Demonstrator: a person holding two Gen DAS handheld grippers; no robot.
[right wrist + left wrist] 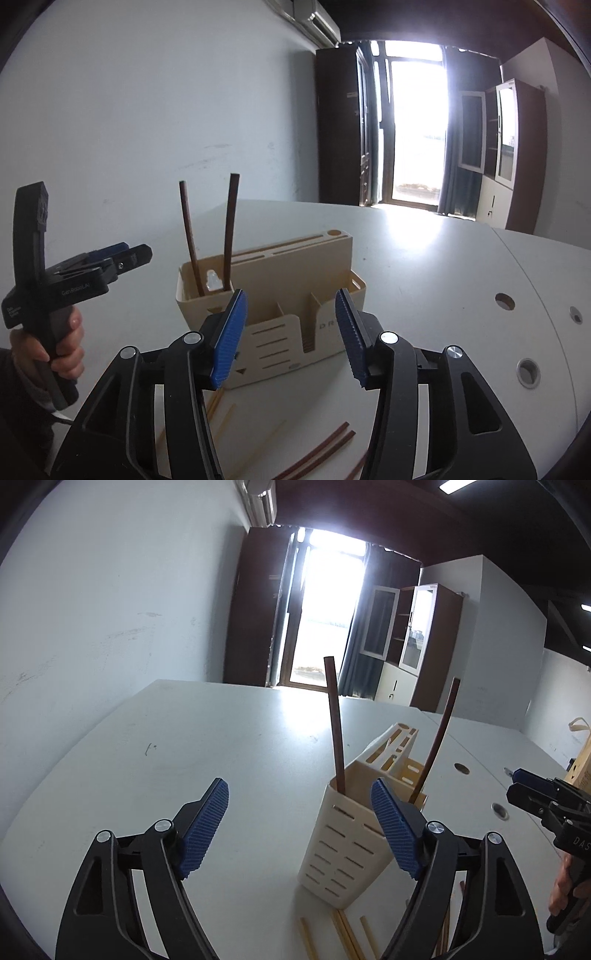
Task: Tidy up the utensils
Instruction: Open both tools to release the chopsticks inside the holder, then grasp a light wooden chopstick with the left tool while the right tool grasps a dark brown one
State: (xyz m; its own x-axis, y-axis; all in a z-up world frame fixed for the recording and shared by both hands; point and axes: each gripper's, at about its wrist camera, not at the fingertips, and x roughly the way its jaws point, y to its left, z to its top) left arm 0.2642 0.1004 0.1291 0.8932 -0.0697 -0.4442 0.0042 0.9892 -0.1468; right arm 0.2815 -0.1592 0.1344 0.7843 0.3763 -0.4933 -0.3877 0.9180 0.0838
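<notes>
While both tools hang above the white desk (424, 266), neither grasps anything. The left hand-held gripper (299, 823) has its blue-padded fingers (207, 830) spread wide with only air between them, and the right hand-held gripper (291, 332) is likewise released, its jaws apart and empty.

Seen from the right wrist, the cream utensil holder (295, 280) stands on the desk at about 12 o'clock from that gripper, just beyond its fingertips. Two dark brown chopsticks (229, 229) stand upright, slightly splayed, in the holder's end compartment at roughly 11 o'clock. From the left wrist the same slotted compartment (343, 845) sits at about 1 o'clock, partly hidden behind the gripper's right-side finger.

On the desk in front of the holder, at around 6 o'clock, lie loose pale chopsticks (221, 424) and, at about 5 o'clock, more dark brown loose chopsticks (321, 450). A bright doorway (417, 125) glares behind.
</notes>
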